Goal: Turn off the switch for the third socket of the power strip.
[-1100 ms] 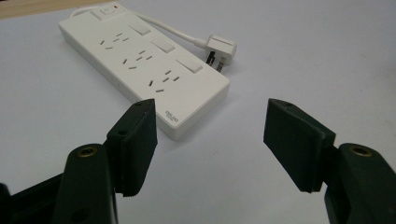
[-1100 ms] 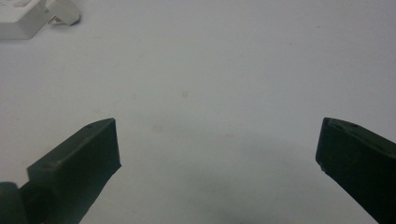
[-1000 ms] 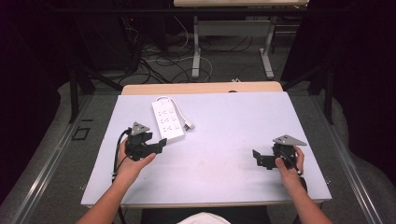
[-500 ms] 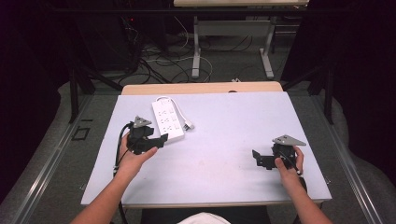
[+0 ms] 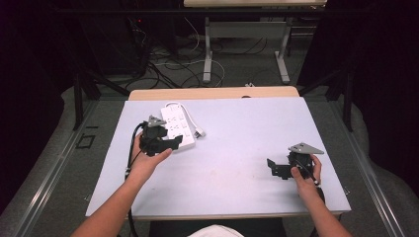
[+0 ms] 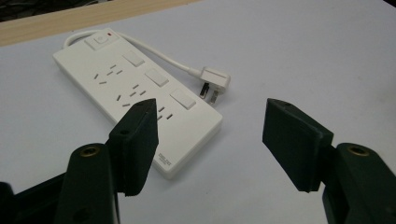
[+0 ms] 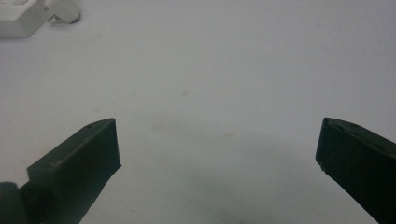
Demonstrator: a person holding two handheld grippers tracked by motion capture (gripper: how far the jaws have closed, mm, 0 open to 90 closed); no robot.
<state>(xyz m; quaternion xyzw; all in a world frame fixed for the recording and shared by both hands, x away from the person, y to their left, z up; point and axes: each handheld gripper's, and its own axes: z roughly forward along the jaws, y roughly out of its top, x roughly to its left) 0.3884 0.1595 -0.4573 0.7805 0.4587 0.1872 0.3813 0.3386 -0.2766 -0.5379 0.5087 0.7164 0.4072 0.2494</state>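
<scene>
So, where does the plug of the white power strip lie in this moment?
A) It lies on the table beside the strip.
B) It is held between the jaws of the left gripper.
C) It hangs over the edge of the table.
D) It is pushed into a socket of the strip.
A: in the left gripper view the plug rests flat on the table next to the power strip, with its pins bare.

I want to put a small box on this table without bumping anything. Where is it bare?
The table is bare across its middle, between the left hand-held gripper and the right hand-held gripper, and over the far right part. It is crowded at the far left, where the white power strip, its plug and the left hand-held gripper sit close together.
</scene>
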